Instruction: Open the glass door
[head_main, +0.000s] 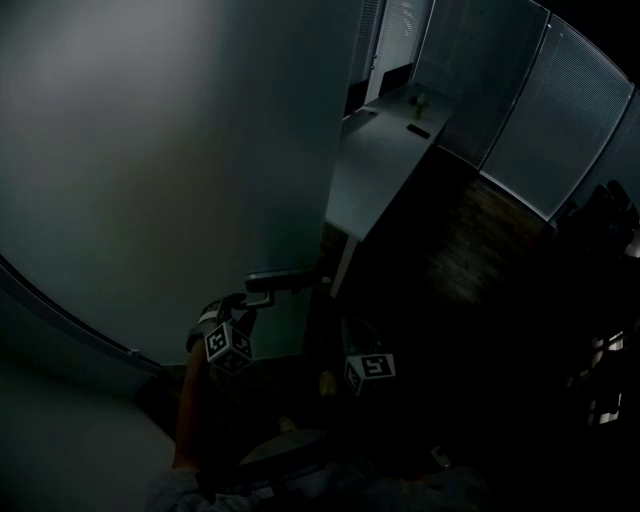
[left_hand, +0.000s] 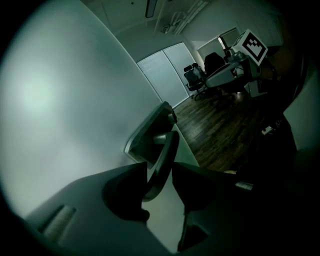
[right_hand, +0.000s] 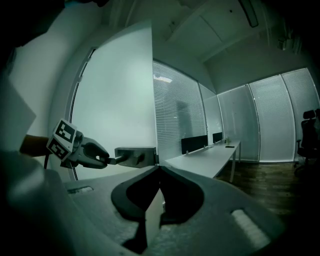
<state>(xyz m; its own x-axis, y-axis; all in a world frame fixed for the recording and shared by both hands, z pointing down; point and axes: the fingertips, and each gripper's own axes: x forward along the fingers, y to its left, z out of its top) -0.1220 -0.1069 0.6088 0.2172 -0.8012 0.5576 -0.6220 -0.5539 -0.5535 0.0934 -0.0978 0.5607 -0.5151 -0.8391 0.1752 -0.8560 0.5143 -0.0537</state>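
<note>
Frosted glass door fills the left of the head view, and its free vertical edge runs just past the lever handle. Left tool pinches the lever near its end. Right tool, tips pressed together and empty, sits apart from the door edge. Beyond that edge lie the near end of a long white table, then open dark wood floor up to the blind-covered walls.
</note>
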